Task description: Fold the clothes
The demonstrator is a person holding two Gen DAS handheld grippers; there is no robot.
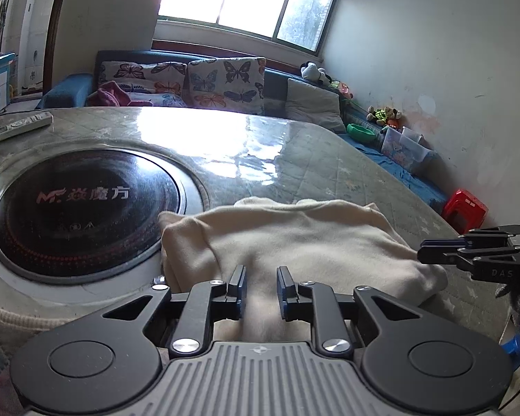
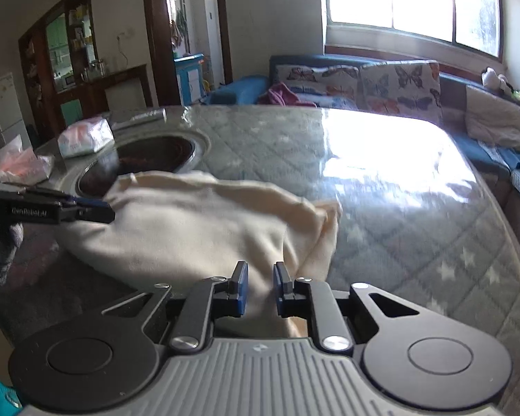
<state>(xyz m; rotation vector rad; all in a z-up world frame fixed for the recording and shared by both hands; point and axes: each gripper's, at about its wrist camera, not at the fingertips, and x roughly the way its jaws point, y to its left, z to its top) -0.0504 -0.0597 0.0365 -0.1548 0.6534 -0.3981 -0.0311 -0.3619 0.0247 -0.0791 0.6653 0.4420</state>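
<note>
A cream garment (image 1: 294, 239) lies folded in a thick bundle on the quilted table cover (image 1: 329, 159). It also shows in the right wrist view (image 2: 190, 222). My left gripper (image 1: 260, 274) is open, its jaws a small gap apart over the garment's near edge, with cloth showing between them. My right gripper (image 2: 260, 270) is open the same way over the garment's near right part. The right gripper also shows in the left wrist view (image 1: 423, 249) at the garment's right edge. The left gripper also shows in the right wrist view (image 2: 104, 209) at the garment's left edge.
A round black induction cooktop (image 1: 86, 208) is set into the table left of the garment. A remote (image 1: 20, 124) and plastic bags (image 2: 83, 138) lie at the far left. A sofa with butterfly cushions (image 1: 225, 83) stands behind. A red stool (image 1: 464, 208) stands at the right.
</note>
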